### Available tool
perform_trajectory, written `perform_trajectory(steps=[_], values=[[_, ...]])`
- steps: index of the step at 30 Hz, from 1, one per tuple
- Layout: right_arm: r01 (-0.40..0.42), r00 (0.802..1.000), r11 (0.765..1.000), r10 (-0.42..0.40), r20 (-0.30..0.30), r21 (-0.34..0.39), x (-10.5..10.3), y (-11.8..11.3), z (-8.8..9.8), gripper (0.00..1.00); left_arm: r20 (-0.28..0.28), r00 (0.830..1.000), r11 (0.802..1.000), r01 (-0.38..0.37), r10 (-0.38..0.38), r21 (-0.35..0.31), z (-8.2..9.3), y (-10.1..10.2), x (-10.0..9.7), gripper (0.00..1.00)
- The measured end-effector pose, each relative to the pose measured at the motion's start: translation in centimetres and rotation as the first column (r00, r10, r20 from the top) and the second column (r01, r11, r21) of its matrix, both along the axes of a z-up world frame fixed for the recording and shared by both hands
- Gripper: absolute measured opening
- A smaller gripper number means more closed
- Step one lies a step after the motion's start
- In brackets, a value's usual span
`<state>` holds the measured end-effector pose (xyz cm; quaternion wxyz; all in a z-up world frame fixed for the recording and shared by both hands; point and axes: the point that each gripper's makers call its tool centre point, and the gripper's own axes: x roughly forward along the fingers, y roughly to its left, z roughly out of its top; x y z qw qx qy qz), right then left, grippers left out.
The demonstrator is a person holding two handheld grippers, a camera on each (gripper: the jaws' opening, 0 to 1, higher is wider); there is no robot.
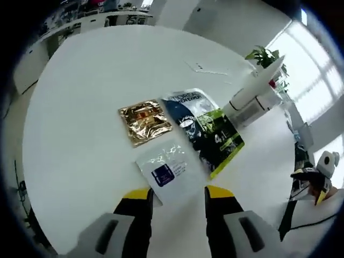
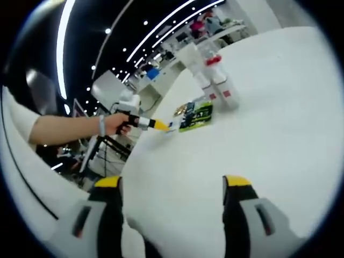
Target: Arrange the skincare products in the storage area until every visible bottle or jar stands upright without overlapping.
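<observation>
Hovering left gripper [image 1: 177,198], jaws wide and empty, over flat white sachet [image 1: 167,171] on round white table [image 1: 80,134]; right gripper [image 2: 172,188] gaping empty too. Probably just lining up; next needs closing in on that sachet's edge.

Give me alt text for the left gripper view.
Three flat sachets lie together on a round white table: a gold sachet, a dark-and-green sachet and a white sachet, nearest the open left gripper.

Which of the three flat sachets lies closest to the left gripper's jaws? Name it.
The white sachet with the dark blue square label. It lies just ahead of the left gripper; the gold sachet and the blue-and-green sachet lie beyond it.
</observation>
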<state>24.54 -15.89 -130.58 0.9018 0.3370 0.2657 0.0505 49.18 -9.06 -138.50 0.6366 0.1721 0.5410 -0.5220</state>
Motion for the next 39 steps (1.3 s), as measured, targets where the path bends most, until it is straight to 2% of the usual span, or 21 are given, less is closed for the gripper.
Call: perform_trajectory(steps=[4,6,8,9,10,12,15,18,19,21,22,23,24,26,31,34,35,36,37,39], values=[[-0.001,1.0,1.0,0.001,0.004,-0.003,0.2,-0.1,0.2,0.74,0.054,0.996,0.996,0.067,-0.07,0.054,-0.3,-0.1,-0.1,0.42],[0.0,1.0,1.0,0.0,0.004,-0.002,0.2,-0.2,0.2,0.74,0.099,0.989,0.99,0.101,-0.11,0.095,-0.6,0.1,0.1,0.42],[0.001,1.0,1.0,-0.001,0.004,-0.002,0.1,-0.2,0.2,0.74,0.113,0.985,0.987,0.116,-0.128,0.109,-0.7,0.2,0.1,0.42],[0.001,1.0,1.0,-0.001,0.003,-0.006,-0.1,-0.2,0.2,0.74,0.149,0.973,0.976,0.152,-0.175,0.153,-0.9,0.4,0.2,0.43],[0.001,1.0,1.0,-0.001,0.002,-0.006,-0.1,-0.2,0.2,0.74,0.156,0.97,0.974,0.16,-0.185,0.16,-0.9,0.4,0.3,0.43],[0.003,1.0,1.0,-0.003,-0.003,-0.007,-0.5,-0.3,0.0,0.74,0.203,0.939,0.947,0.23,-0.277,0.224,-1.1,0.7,0.3,0.45],[0.009,1.0,1.0,-0.009,-0.004,-0.003,-0.7,-0.4,0.0,0.74,0.23,0.895,0.905,0.312,-0.382,0.29,-1.3,0.8,-0.3,0.48],[0.022,1.0,1.0,-0.022,0.001,0.013,-0.7,-0.5,0.1,0.74,0.237,0.882,0.894,0.332,-0.407,0.299,-1.4,0.5,0.4,0.49],[0.024,1.0,1.0,-0.024,0.001,0.013,-0.7,-0.5,0.1,0.74,0.243,0.864,0.878,0.361,-0.441,0.313,-1.4,0.4,0.6,0.5],[0.022,1.0,1.0,-0.022,0.004,0.014,-0.6,-0.5,0.2,0.74,0.243,0.85,0.866,0.385,-0.467,0.318,-1.4,0.4,0.4,0.5],[0.021,1.0,1.0,-0.021,0.006,0.014,-0.5,-0.5,0.2,0.74,0.222,0.86,0.87,0.385,-0.46,0.309,-1.4,0.5,0.1,0.5],[0.02,1.0,1.0,-0.02,0.008,0.016,-0.4,-0.4,0.3,0.74,0.179,0.892,0.892,0.362,-0.416,0.27,-1.5,0.3,-0.5,0.51],[0.02,1.0,1.0,-0.02,0.009,0.018,-0.4,-0.4,0.3,0.74,0.152,0.915,0.911,0.33,-0.373,0.248,-1.5,0.3,-0.7,0.53],[0.025,1.0,0.999,-0.026,0.014,0.025,-0.2,-0.5,0.3,0.74,0.143,0.94,0.936,0.274,-0.309,0.222,-1.3,0.2,-0.2,0.54],[0.022,1.0,0.999,-0.022,0.015,0.028,-0.1,-0.5,0.2,0.74,0.144,0.954,0.95,0.232,-0.264,0.211,-1.4,0.9,0.9,0.56],[0.019,1.0,0.999,-0.019,0.013,0.031,0.0,-0.4,0.1,0.74,0.139,0.968,0.967,0.183,-0.209,0.179,-1.2,0.8,0.7,0.58],[0.018,1.0,0.999,-0.019,0.015,0.03,0.0,-0.4,0.2,0.74,0.15,0.977,0.982,0.131,-0.151,0.14,-0.9,0.9,0.7,0.58],[0.017,1.0,0.999,-0.018,0.017,0.029,0.0,-0.4,0.2,0.74,0.153,0.979,0.985,0.116,-0.135,0.126,-0.8,0.9,0.7,0.58],[0.015,1.0,0.999,-0.016,0.019,0.029,0.1,-0.4,0.3,0.74,0.156,0.985,0.995,0.066,-0.077,0.077,-0.3,0.7,0.6,0.57],[0.007,1.0,1.0,-0.008,0.025,0.029,0.1,-0.2,0.5,0.74,0.165,0.986,1.0,-0.005,0.008,-0.022,1.1,0.5,0.2,0.57]])
